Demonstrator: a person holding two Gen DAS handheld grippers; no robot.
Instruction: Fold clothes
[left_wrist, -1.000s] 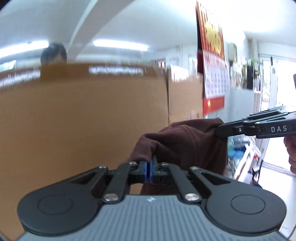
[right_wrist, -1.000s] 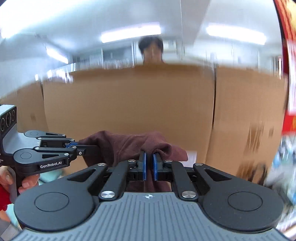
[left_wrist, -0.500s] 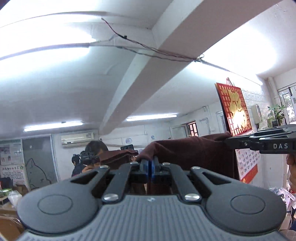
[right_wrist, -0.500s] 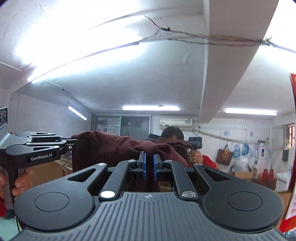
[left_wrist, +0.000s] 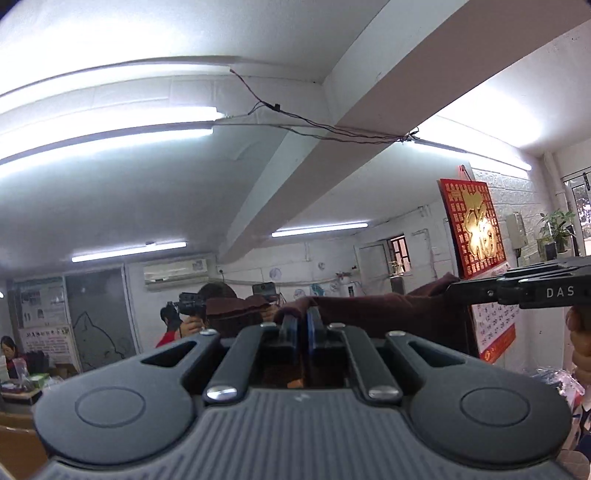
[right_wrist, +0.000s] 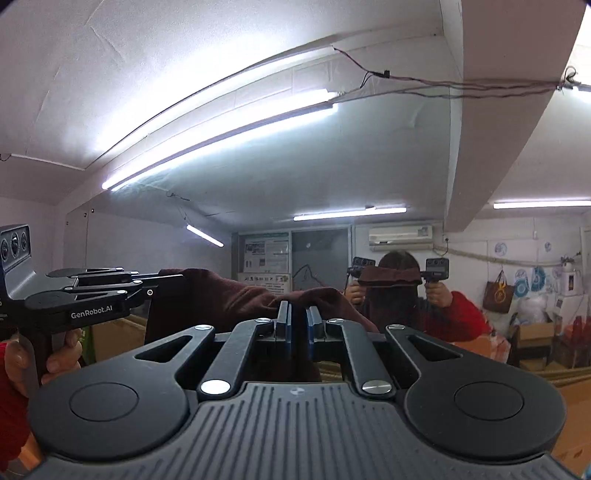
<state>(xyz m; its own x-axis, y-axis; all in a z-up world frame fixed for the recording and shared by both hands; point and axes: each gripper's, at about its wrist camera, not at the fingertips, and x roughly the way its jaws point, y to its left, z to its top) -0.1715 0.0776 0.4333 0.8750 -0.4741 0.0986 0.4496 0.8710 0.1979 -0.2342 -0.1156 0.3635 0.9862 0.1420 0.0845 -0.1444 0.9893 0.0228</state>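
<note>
A dark maroon garment (left_wrist: 388, 314) hangs stretched between my two grippers, held high in the air. My left gripper (left_wrist: 301, 319) is shut on one upper edge of it. My right gripper (right_wrist: 298, 317) is shut on the other upper edge; the cloth (right_wrist: 229, 299) drapes down in front of it. In the left wrist view the right gripper (left_wrist: 458, 287) comes in from the right, pinching the cloth. In the right wrist view the left gripper (right_wrist: 162, 278) comes in from the left, pinching the cloth. The lower part of the garment is hidden behind the gripper bodies.
Both cameras point up at the ceiling, its beam (left_wrist: 332, 155) and tube lights. Another person (right_wrist: 400, 295) across the room holds up a similar garment with two grippers. A red calendar (left_wrist: 472, 229) hangs on the right wall. Cardboard boxes (right_wrist: 532, 334) stand low at the right.
Both grippers have risen and tilted upward with the garment. The cardboard wall that filled the views a second ago has dropped out of sight. The cloth is pulled flatter between the grippers.
</note>
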